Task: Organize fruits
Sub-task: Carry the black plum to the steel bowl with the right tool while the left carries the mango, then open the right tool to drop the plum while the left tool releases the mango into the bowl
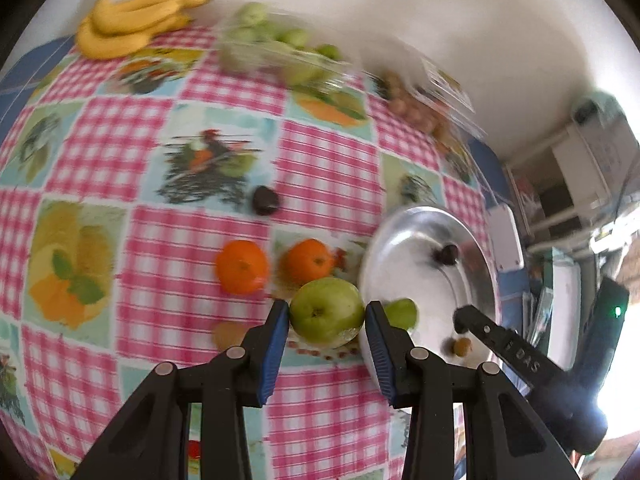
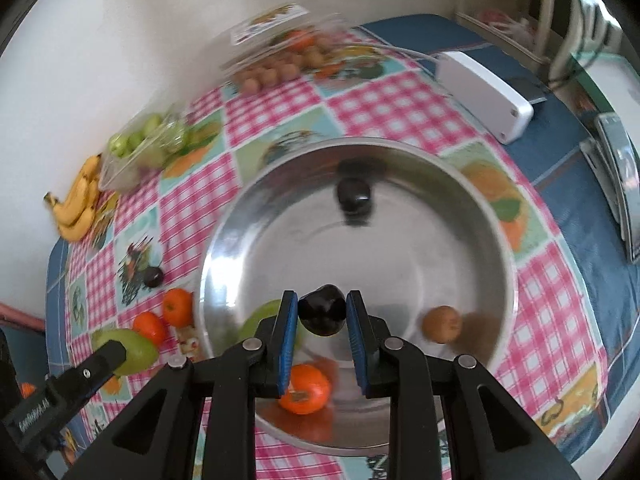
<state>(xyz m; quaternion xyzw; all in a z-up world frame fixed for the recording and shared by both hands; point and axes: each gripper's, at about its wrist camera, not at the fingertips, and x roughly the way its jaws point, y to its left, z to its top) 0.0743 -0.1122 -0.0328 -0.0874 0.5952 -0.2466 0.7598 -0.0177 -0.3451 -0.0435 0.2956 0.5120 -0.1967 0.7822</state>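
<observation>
My left gripper [image 1: 326, 314] is shut on a green apple [image 1: 326, 310], held just above the checked tablecloth beside a steel bowl [image 1: 400, 248]. Two oranges [image 1: 242, 266] [image 1: 310, 262] and a dark plum [image 1: 265, 200] lie on the cloth beyond it. My right gripper [image 2: 323, 312] is shut on another dark plum [image 2: 323, 310] over the steel bowl [image 2: 420, 240]. Inside the bowl lie a dark plum [image 2: 354, 196], an orange [image 2: 304, 388], a small brown fruit [image 2: 442, 324] and a green fruit [image 2: 264, 316]. The apple [image 2: 128, 346] also shows at the right wrist view's lower left.
Bananas [image 1: 132, 20] lie at the table's far edge by the wall. Beside them stand a clear box of green fruits [image 1: 276, 48] and a clear box of small brown fruits [image 2: 272, 74]. A white box [image 2: 484, 94] lies on the blue cloth past the bowl.
</observation>
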